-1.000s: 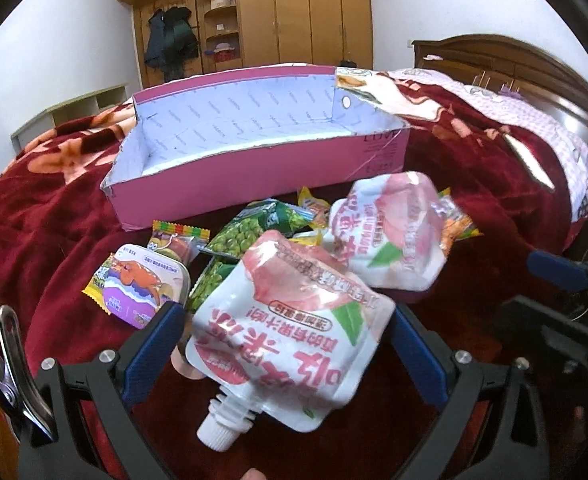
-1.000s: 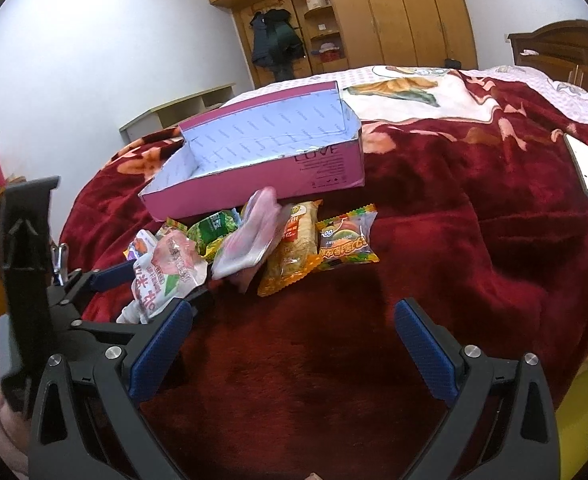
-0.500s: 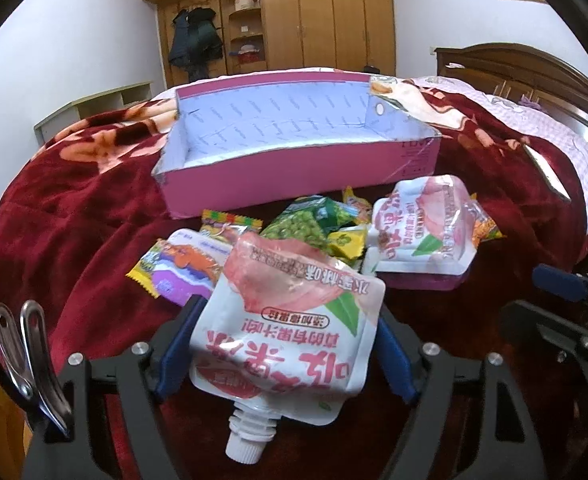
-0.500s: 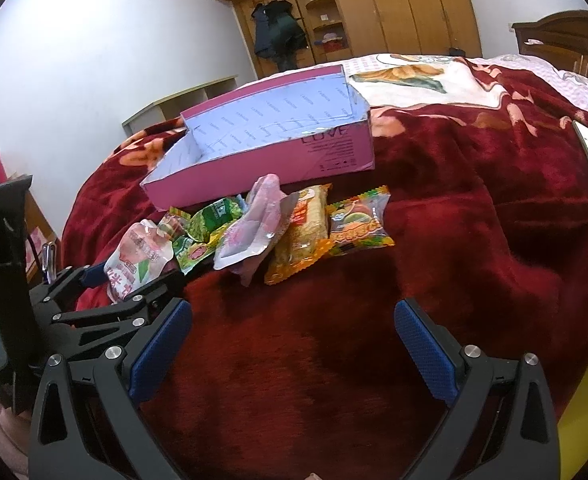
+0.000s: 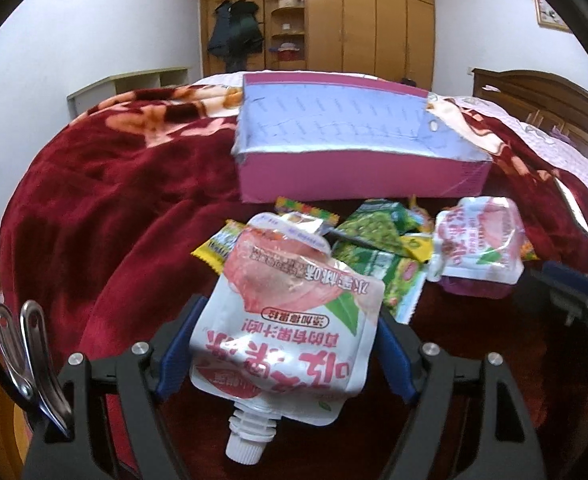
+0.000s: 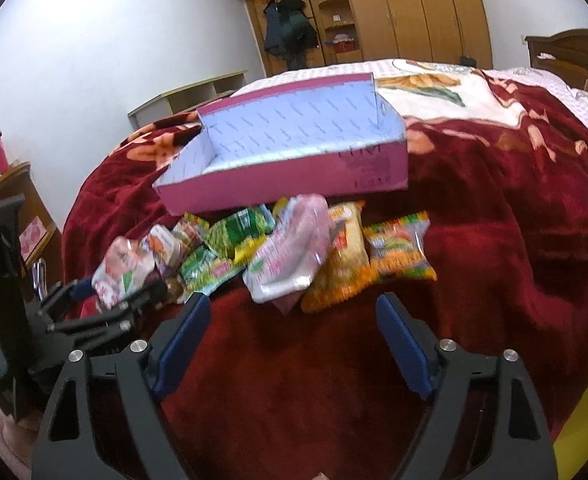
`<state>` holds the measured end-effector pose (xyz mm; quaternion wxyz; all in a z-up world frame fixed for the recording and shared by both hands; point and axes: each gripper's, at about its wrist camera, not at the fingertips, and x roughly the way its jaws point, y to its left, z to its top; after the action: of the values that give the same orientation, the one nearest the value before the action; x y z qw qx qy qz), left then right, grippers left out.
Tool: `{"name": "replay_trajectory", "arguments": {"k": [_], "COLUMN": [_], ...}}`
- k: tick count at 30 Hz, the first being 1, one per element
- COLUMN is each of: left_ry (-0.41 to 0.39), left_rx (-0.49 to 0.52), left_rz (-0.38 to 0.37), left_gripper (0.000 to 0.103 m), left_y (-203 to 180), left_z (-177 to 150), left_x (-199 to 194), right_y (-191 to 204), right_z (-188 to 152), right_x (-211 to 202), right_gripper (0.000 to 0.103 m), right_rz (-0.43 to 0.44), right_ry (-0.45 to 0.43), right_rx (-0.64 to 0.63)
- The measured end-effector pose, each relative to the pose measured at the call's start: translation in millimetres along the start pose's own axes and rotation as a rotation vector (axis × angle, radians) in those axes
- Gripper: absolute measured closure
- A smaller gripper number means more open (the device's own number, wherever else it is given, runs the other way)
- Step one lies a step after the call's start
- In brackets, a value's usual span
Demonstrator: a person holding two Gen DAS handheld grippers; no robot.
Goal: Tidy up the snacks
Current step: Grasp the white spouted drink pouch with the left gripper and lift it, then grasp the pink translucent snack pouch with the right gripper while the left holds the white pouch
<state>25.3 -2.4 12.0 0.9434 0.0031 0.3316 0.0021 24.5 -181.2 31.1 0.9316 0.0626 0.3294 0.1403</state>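
A: So, what has the left claw (image 5: pixel 284 350) got?

B: A white jelly pouch (image 5: pixel 290 320) with a peach print. Both blue pads (image 5: pixel 176 356) press its sides, so it is gripped, spout and white cap pointing back toward the camera.

A: And the right claw (image 6: pixel 290 346)?

B: Its jaws are closing with nothing between them, only red blanket (image 6: pixel 493 260) beneath. It sits short of the snack pile.

A: Where are the other snacks?

B: In a heap on the bed, just in front of the pink box (image 5: pixel 357 160). A second pouch (image 5: pixel 477 244) lies at the right of the heap, green packs (image 5: pixel 373 240) in the middle, a yellow-edged packet (image 5: pixel 218 246) at the left behind the gripped pouch. From the right view, an orange bag (image 6: pixel 343 258) and a multicoloured bag (image 6: pixel 399 248) lie at the far right, touching each other.

A: Anything in the box?

B: Its pale inside looks empty from here; the near wall hides part of the floor.
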Motion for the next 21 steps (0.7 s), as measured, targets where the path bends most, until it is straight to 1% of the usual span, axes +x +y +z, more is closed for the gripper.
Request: {"name": "replay_trajectory", "arguments": {"k": [1, 4, 11, 13, 15, 20, 21], "left_ry": [0.000, -0.007, -0.014, -0.014, -0.014, -0.017, -0.018], "left_rx": [-0.001, 0.000, 0.016, 0.016, 0.016, 0.028, 0.030], "left_rz": [0.001, -0.001, -0.018, -0.021, -0.022, -0.032, -0.034], "left_gripper": [0.020, 0.020, 0.020, 0.020, 0.020, 0.020, 0.020], "left_y": [1, 1, -2, -3, -3, -6, -7], "left_z": [-1, -3, -6, -6, -6, -6, -6], "left_x": [0, 0, -1, -1, -1, -1, -1], "right_y": [2, 6, 6, 5, 4, 2, 1], "right_z": [2, 8, 13, 15, 16, 15, 15], "right_x": [1, 8, 32, 37, 42, 48, 48], "right_gripper": [0.021, 0.021, 0.022, 0.028, 0.031, 0.033, 0.035], "right_rz": [-0.004, -0.012, -0.026, -0.021, -0.021, -0.007, -0.006], "right_ry": [-0.005, -0.009, 0.009, 0.014, 0.018, 0.029, 0.027], "right_rx": [-0.002, -0.006, 0.024, 0.037, 0.049, 0.073, 0.076]}}
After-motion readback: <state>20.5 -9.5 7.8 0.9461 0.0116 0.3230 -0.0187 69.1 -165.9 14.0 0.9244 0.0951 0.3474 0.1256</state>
